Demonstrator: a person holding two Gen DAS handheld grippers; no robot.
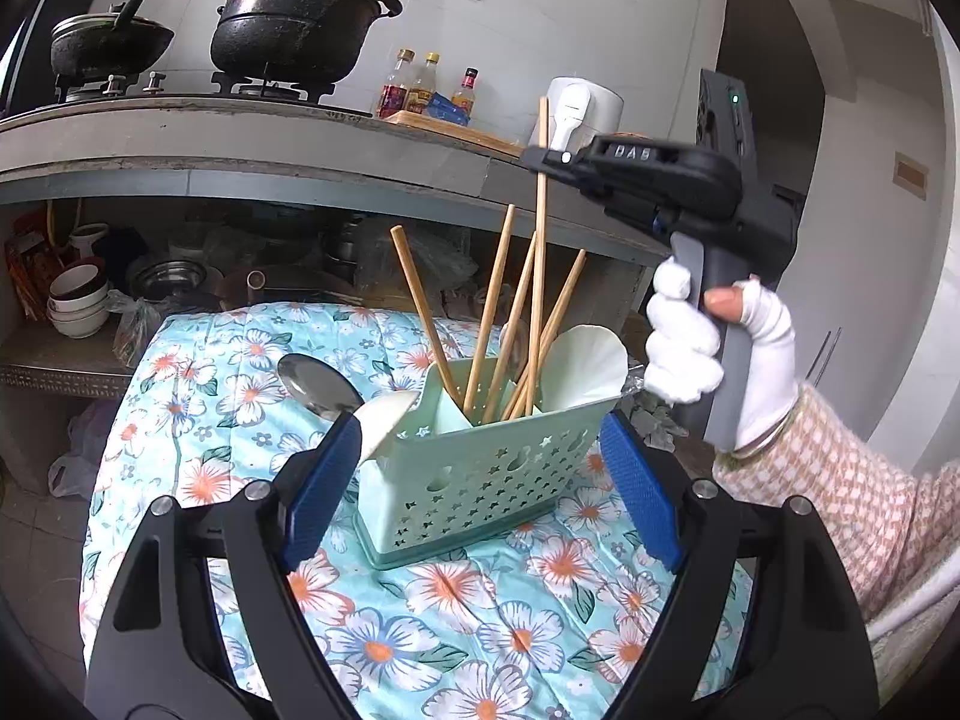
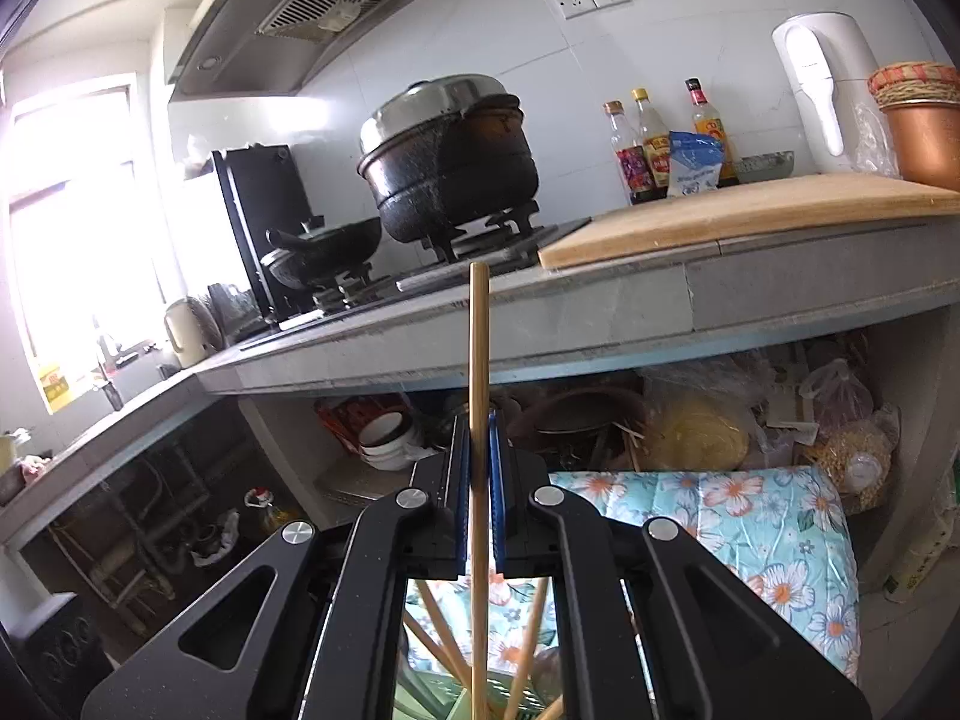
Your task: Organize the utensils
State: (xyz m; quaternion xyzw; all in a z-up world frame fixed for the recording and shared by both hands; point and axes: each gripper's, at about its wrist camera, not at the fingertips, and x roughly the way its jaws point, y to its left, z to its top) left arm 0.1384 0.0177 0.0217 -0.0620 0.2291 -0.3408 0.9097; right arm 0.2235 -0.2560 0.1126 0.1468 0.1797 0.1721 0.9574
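My grippers [image 1: 480, 480] black, blue textured pads, silver screws; my hand [image 1: 702, 348] white-gloved, sleeve [image 1: 840, 510] pink-checked.

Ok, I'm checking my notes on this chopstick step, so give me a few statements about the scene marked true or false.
1. The right tool is shut on a chopstick. True.
2. That chopstick lies flat on the cloth. False: it stands nearly upright, its lower end down among the other chopsticks in the basket.
3. The left tool is clamped on the basket. False: its jaws stand open on either side of the basket, and no squeeze shows.
4. A metal spoon lies on the cloth outside the basket. True.
5. The basket is red. False: it is pale green.
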